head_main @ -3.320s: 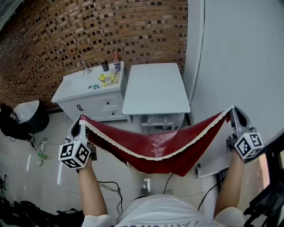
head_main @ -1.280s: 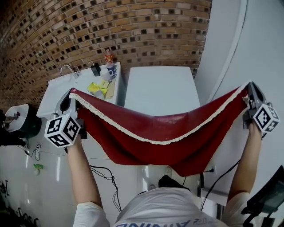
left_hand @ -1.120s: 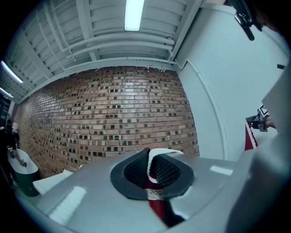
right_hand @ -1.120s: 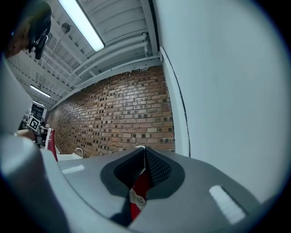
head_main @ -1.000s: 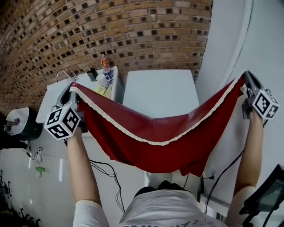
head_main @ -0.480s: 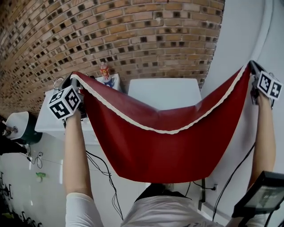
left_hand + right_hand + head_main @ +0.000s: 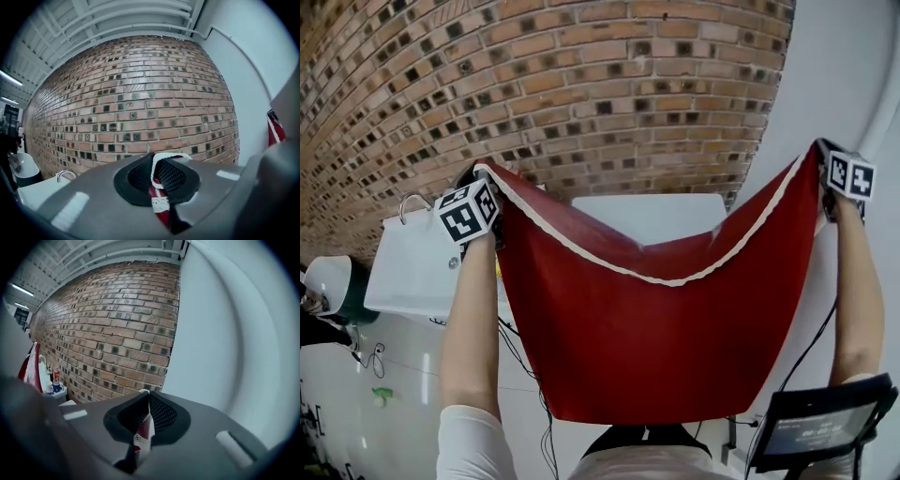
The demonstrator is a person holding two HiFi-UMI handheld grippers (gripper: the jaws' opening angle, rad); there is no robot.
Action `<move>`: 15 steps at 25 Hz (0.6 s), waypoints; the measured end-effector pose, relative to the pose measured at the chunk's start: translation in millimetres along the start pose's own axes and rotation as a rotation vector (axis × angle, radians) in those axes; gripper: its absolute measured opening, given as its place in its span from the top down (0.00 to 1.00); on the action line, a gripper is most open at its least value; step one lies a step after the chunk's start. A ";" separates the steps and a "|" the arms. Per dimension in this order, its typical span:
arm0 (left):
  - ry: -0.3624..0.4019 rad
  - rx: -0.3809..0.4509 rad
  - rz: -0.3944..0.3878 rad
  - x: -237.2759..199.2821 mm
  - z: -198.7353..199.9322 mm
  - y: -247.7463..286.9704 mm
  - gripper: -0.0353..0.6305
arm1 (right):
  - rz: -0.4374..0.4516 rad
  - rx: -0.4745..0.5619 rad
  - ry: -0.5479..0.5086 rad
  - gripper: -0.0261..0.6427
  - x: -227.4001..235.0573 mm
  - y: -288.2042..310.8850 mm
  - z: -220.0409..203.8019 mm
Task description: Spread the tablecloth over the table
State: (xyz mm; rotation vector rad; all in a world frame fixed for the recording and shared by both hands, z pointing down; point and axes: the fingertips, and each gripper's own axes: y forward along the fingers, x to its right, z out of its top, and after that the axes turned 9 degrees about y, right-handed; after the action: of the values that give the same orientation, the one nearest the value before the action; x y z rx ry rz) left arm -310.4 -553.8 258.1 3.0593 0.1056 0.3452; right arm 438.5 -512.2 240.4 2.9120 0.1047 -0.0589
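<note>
A red tablecloth (image 7: pixel 656 328) with a white lace hem hangs in the air, stretched between both grippers and sagging in the middle. My left gripper (image 7: pixel 480 178) is shut on its left corner, and the red cloth (image 7: pixel 157 199) shows pinched between the jaws. My right gripper (image 7: pixel 821 150) is shut on the right corner, with the lace edge (image 7: pixel 140 434) clamped there too. The white table (image 7: pixel 652 217) stands behind and below the cloth against the brick wall; only its far strip shows above the hem.
A red brick wall (image 7: pixel 581 84) fills the back. A white sink cabinet (image 7: pixel 412 267) with a tap (image 7: pixel 411 202) stands left of the table. A pale wall (image 7: pixel 853 66) rises on the right. A dark screen (image 7: pixel 816 427) sits at lower right. Cables (image 7: pixel 520 361) lie on the floor.
Both grippers have carried the cloth forward toward the brick wall and higher in the view. The cloth now hides most of the table. The sink-top bottles are out of the head view.
</note>
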 end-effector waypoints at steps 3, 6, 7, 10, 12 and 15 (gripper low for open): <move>-0.004 -0.024 0.032 -7.3 -9.1 27.3 0.94 | -0.016 -0.025 -0.058 0.94 6.9 31.1 2.1; -0.021 -0.055 0.065 -15.9 -23.7 52.0 0.94 | -0.006 -0.048 -0.109 0.94 6.0 64.9 3.9; -0.024 -0.063 0.070 -16.3 -28.1 60.8 0.94 | -0.001 -0.055 -0.120 0.94 6.6 76.0 4.4; -0.015 -0.077 0.068 -12.1 -38.0 88.0 0.94 | 0.007 -0.067 -0.140 0.94 7.2 107.8 3.8; -0.015 -0.077 0.060 -6.6 -43.1 104.4 0.94 | 0.006 -0.085 -0.149 0.94 6.4 127.7 -5.7; -0.034 -0.086 0.052 0.6 -58.1 126.6 0.94 | 0.005 -0.121 -0.152 0.94 7.1 153.9 -32.8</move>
State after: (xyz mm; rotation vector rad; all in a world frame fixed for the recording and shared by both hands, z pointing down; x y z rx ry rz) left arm -315.2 -676.8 323.4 2.9856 0.0087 0.2929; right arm 458.2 -653.9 306.3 2.7749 0.0728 -0.2635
